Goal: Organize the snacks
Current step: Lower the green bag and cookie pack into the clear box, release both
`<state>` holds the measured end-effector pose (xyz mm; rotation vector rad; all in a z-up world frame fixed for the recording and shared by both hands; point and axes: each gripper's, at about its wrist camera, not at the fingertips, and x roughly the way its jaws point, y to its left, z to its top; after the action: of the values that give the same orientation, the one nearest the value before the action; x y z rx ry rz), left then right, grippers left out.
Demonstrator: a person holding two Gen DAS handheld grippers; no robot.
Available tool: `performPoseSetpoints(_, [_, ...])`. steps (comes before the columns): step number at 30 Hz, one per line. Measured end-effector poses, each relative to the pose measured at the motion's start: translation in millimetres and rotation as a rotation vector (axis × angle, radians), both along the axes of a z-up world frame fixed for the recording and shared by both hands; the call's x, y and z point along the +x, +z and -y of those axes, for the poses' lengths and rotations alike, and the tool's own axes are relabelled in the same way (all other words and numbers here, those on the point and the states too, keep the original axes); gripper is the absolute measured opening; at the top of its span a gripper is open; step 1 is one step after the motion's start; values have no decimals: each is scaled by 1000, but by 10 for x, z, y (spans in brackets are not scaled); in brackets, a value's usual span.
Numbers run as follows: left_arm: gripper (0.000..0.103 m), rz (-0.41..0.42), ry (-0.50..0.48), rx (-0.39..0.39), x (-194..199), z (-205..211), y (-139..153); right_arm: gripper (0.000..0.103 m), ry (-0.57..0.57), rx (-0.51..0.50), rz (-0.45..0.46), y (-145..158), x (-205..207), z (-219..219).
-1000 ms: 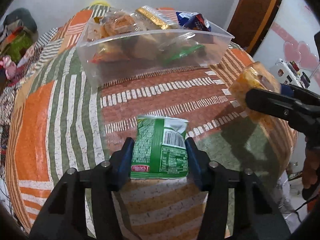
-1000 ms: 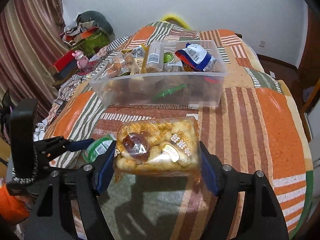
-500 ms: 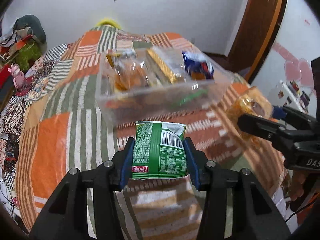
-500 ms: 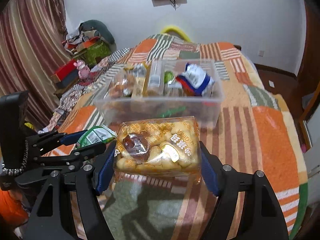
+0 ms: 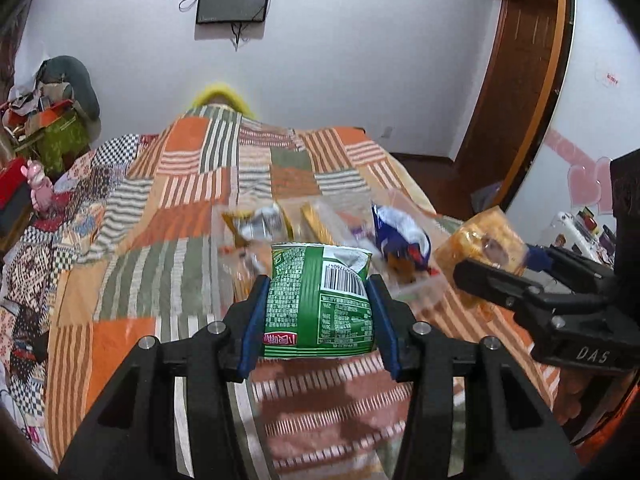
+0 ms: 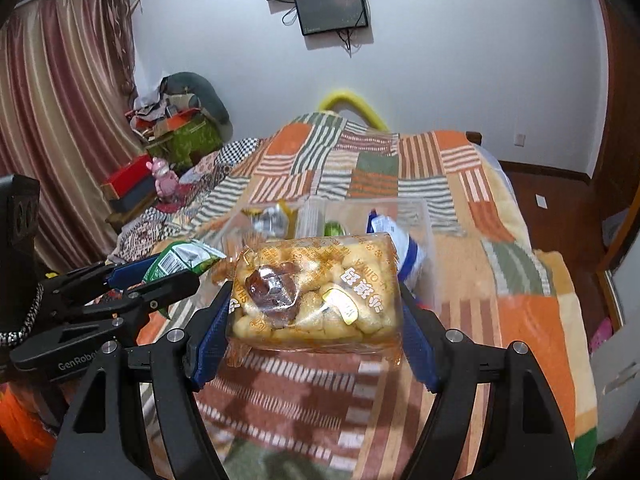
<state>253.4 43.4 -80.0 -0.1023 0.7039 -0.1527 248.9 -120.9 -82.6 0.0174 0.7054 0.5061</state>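
Observation:
My left gripper is shut on a green snack bag and holds it in the air in front of a clear plastic bin. My right gripper is shut on a clear pack of yellow puffed snacks, also held in the air before the bin. The bin stands on the patchwork bedspread and holds several snack packs, among them a blue and white bag. Each gripper shows in the other view: the right with its yellow pack, the left with the green bag.
The orange, green and white striped bedspread covers the bed. A pile of clutter with a pink toy lies at the left by the curtain. A wooden door is at the right. A screen hangs on the far wall.
Both grippers have risen and tilted up with their packs, so the bin now sits lower and farther in view and the far wall shows.

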Motion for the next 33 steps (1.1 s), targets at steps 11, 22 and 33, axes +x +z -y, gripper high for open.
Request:
performPoseSetpoints(11, [48,42,31,-8,444,-117,73,72,0,-18,30,-14,385,-203])
performPoseSetpoints(22, [48,-9,55,-43,911,-216,-120,72,-14,-50,-2,-168,762,-321])
performPoseSetpoints(33, [48,-6,37,-32,803,-206,-38,76,-26,-64,44,12,668,-203])
